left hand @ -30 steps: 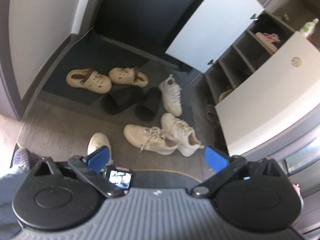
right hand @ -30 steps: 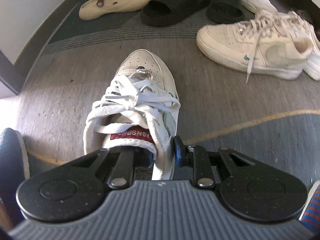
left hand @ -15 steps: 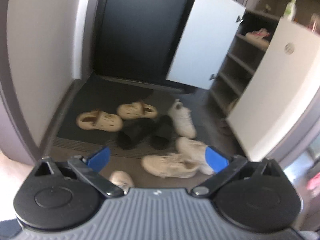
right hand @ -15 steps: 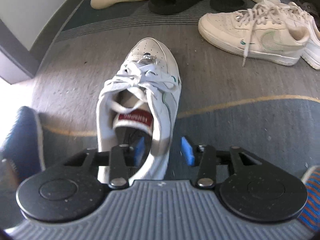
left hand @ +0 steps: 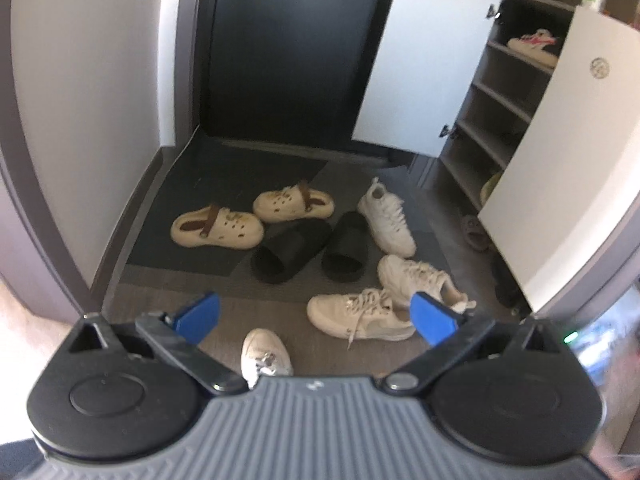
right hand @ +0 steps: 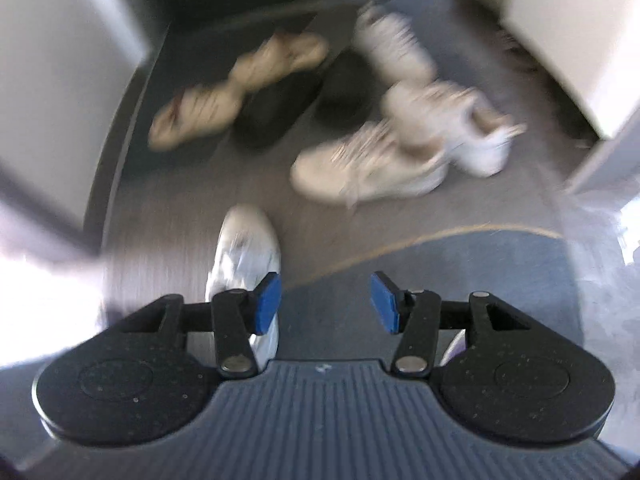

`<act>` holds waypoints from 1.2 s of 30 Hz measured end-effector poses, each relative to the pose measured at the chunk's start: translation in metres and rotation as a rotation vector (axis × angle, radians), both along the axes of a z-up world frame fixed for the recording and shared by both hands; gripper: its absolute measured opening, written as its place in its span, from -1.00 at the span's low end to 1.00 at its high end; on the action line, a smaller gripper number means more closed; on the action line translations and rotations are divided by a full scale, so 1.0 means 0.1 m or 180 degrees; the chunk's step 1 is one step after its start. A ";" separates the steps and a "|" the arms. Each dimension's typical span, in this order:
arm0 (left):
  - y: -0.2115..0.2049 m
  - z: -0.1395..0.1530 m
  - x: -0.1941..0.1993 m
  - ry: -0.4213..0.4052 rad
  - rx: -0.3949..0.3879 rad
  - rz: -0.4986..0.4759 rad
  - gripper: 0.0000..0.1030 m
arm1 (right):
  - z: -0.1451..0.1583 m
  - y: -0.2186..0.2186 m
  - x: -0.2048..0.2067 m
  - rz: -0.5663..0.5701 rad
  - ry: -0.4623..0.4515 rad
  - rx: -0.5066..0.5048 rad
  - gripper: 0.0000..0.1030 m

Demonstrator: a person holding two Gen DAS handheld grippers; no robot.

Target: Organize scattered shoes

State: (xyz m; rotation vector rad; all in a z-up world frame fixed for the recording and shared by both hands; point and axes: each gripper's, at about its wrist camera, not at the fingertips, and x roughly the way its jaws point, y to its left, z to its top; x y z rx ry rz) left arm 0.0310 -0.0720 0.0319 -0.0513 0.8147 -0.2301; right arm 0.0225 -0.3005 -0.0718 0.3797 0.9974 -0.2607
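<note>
Black slides (left hand: 306, 248) between clogs (left hand: 256, 222) and sneakers (left hand: 394, 268) (cabinet (left hand: 500, 104) open)

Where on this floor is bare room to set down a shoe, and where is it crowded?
Free: the dark mat behind the clogs, and floor left of the lone sneaker. Crowded: slides and sneakers bunched before the cabinet.

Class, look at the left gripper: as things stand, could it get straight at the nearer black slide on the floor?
Probably yes. The left gripper is open and holds nothing, and the black slide lies uncovered ahead on the floor, with only bare floor between.
</note>
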 end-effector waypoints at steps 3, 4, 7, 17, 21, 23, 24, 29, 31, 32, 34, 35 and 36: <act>-0.13 -0.13 -0.09 -0.0142 0.0206 -0.0160 0.99 | 0.33 -0.23 -0.08 -0.0191 -0.0427 0.0087 0.03; -0.22 -0.21 -0.14 -0.0156 0.0296 -0.0284 0.99 | 0.38 -0.27 -0.10 -0.0211 -0.0503 0.0103 0.03; -0.44 -0.42 -0.23 -0.0182 0.0486 -0.0614 0.99 | 0.53 -0.41 -0.24 -0.0298 -0.0815 0.0283 0.03; -1.12 -1.21 0.40 -0.0092 0.0634 -0.1341 0.99 | 0.82 -0.79 -0.59 -0.0529 -0.1481 0.1123 0.06; -1.51 -1.69 0.87 -0.0110 0.0677 -0.1571 0.99 | 0.89 -0.94 -0.69 -0.0517 -0.1774 0.1381 0.06; -1.68 -1.88 0.98 -0.0134 0.0819 -0.1747 0.99 | 0.85 -1.01 -0.69 -0.0553 -0.1793 0.1573 0.06; -1.81 -2.04 1.06 -0.0128 0.0937 -0.1846 0.99 | 0.84 -1.03 -0.68 -0.0547 -0.1806 0.1607 0.10; -2.29 -2.65 1.43 0.0032 0.1017 -0.1806 0.99 | 0.92 -1.01 -0.68 -0.0450 -0.1940 0.1637 1.00; -2.47 -2.90 1.59 0.0088 0.1073 -0.1718 0.99 | 1.00 -0.98 -0.66 -0.0471 -0.2011 0.1436 1.00; -2.55 -3.03 1.68 0.0130 0.1098 -0.1680 0.98 | 1.00 -0.98 -0.64 -0.0552 -0.2002 0.1338 1.00; -2.67 -3.24 1.84 0.0242 0.1122 -0.1608 0.95 | 1.01 -1.00 -0.60 -0.0701 -0.1980 0.1185 1.00; -2.72 -3.35 1.91 0.0299 0.1134 -0.1572 0.95 | 1.00 -1.01 -0.59 -0.0734 -0.1968 0.1172 1.00; -2.76 -3.45 1.98 0.0357 0.1121 -0.1555 0.95 | 0.97 -1.02 -0.52 -0.0797 -0.1919 0.1176 1.00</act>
